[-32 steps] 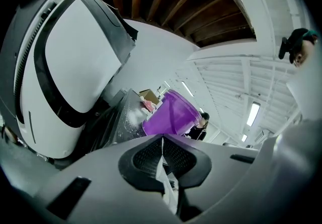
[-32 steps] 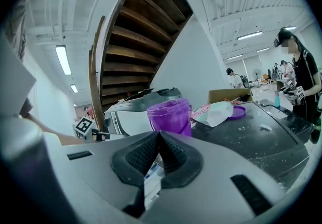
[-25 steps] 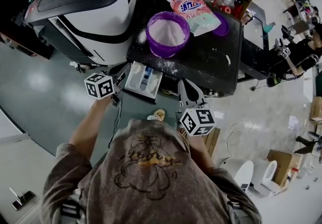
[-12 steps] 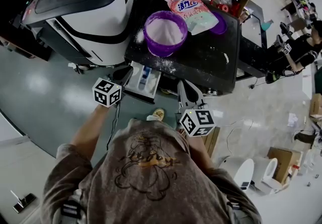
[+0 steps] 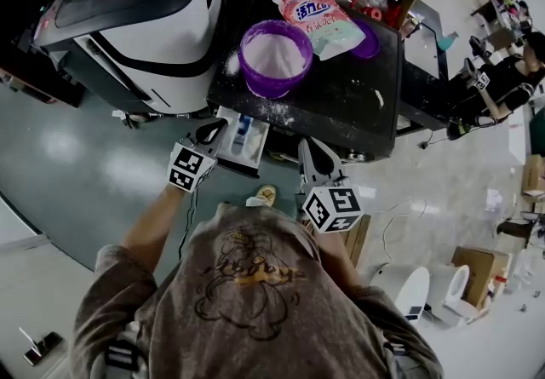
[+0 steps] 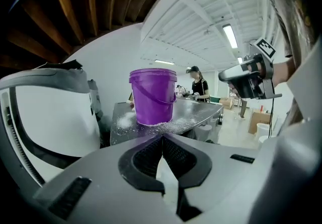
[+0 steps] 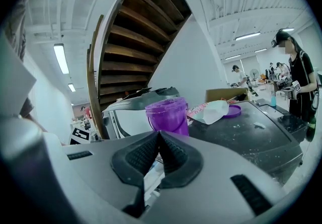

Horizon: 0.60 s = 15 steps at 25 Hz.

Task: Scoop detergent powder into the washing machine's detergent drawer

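The purple bucket [image 5: 275, 58] stands upright, full of white powder [image 5: 274, 51]. The white drawer [image 5: 241, 140] is pulled open, nearer and a bit left.

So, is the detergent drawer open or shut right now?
Open. In the head view the detergent drawer juts out past the front edge of the black machine top, and its compartments are exposed from above.

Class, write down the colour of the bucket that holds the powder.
The bucket is purple, seen best in the head view.

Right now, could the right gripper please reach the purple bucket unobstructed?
Probably yes: only powder-dusted dark top lies between the right gripper and the purple bucket, though the gripper's jaws are shut.
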Motion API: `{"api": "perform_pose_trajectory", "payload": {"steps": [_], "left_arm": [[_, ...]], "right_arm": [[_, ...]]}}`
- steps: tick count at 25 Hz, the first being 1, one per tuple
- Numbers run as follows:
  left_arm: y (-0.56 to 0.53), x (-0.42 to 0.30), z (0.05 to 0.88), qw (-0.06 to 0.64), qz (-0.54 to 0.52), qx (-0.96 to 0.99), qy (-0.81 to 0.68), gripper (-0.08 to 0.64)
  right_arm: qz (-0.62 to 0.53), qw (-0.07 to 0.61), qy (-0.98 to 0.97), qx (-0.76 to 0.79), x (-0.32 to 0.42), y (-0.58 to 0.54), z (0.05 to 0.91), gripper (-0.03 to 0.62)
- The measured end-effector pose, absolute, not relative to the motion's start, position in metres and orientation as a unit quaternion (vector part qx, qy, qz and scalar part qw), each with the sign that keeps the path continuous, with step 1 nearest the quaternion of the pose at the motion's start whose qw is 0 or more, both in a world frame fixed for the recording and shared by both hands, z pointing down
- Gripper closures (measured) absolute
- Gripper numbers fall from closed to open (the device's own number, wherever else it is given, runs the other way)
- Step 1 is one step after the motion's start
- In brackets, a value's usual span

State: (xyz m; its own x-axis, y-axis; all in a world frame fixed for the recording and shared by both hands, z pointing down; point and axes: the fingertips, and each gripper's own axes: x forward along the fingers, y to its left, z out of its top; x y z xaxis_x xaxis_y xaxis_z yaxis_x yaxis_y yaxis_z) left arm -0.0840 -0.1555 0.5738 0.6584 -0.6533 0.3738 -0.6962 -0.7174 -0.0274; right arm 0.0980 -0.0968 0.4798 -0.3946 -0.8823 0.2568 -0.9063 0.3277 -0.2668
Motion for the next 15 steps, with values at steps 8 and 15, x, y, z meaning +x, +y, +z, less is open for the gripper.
{"api": "perform_pose_trajectory", "payload": {"steps": [8, 15], "left_arm": [[-0.145, -0.076, 0.582, -0.037, 0.239, 0.910, -0.338, 0.537], [-0.134, -0.067, 0.587, -0.114, 0.279, 0.904, -0.303, 0.537]], "right_arm": [[0.192, 0.031, -0.815, 0.547, 0.096, -0.097, 0.481, 0.591], [0.192, 0.032, -0.815, 0.546, 0.094, -0.096, 0.481, 0.591]]}}
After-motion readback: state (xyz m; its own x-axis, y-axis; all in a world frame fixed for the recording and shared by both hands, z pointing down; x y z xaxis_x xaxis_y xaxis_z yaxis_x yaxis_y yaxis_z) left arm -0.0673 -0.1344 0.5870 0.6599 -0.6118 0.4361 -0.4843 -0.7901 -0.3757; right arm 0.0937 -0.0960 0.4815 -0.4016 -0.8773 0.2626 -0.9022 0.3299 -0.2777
